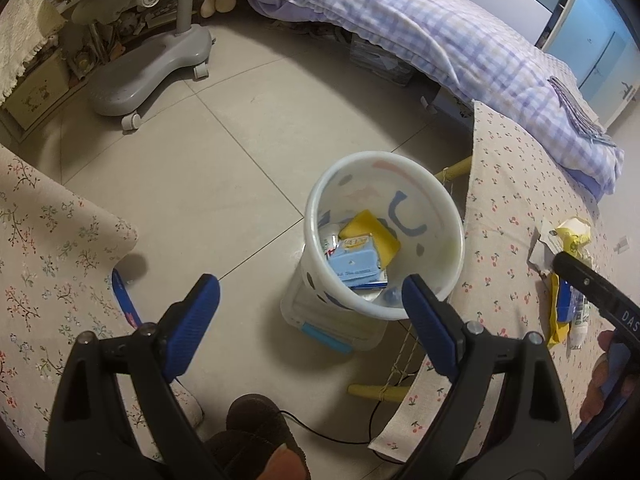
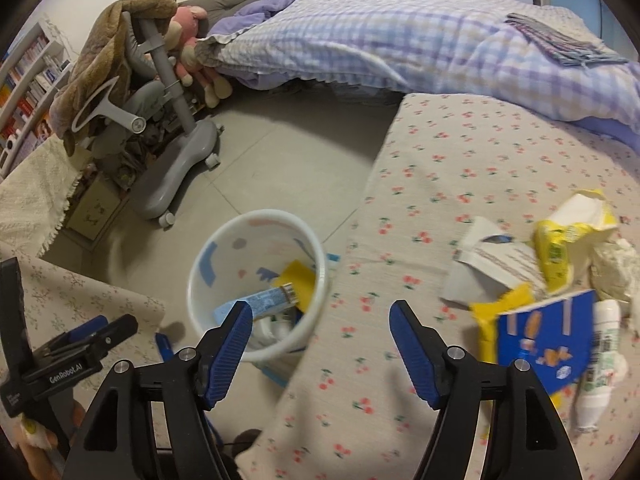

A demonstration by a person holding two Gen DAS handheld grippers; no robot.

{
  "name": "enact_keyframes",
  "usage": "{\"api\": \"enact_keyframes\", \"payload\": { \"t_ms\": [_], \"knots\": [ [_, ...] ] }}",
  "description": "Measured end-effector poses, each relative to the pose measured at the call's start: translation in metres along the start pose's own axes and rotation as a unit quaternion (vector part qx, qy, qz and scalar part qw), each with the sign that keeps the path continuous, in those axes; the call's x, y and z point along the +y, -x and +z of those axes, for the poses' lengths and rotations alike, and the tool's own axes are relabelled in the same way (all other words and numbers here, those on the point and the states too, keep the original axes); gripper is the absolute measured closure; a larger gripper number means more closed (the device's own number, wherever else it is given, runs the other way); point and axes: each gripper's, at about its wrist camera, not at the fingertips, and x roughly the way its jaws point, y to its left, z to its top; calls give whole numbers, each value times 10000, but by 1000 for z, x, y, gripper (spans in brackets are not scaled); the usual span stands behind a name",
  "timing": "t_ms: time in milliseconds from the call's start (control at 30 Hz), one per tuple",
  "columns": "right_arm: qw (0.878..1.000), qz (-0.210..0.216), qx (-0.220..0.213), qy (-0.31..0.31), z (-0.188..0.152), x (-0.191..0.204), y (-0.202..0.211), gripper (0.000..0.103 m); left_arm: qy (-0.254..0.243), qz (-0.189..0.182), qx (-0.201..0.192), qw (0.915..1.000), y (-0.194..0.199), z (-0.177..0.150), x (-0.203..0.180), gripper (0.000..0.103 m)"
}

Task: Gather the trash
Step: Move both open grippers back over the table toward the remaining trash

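right gripper (image 2: pixel 320 330): jaws spread, nothing held | left gripper (image 1: pixel 312 306): spread, empty | white bin (image 2: pixel 208 264) ahead-left of right gripper, several packets already binned | trash pile (image 2: pixel 560 304) on table to its right, judged still uncollected

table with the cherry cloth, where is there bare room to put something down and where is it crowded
Free: the wide stretch of cherry cloth between the bed quilt and the trash pile, and the strip near the white bin. Crowded: the right edge, where yellow wrapper, blue carton and white bottle overlap.
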Motion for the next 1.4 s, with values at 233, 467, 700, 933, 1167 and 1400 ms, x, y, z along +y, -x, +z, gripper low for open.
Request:
{"api": "enact_keyframes", "payload": {
  "t_ms": [233,467,700,933,1167,1400],
  "knots": [
    [9995,-195,-209,-92,-10,-31,34,28,-137,-33,-49,9999,0,-10,-13,11],
    [9986,-372,-293,-239,-21,-69,58,27,-266,2,-17,9996,-4,-17,-25,11],
    [9960,-679,-309,-498,-40,-124,79,26,-447,28,46,9990,-8,-25,-40,11],
    [9920,-897,-239,-852,-62,-172,94,26,-600,5,76,9982,-9,-30,-56,11],
    [9881,-981,-18,-1185,-76,-212,92,26,-852,-67,132,9963,-11,-33,-86,11],
    [9824,-1192,260,-1414,-81,-243,73,26,-1155,-177,215,9929,-14,-37,-117,11]
  ]
}}
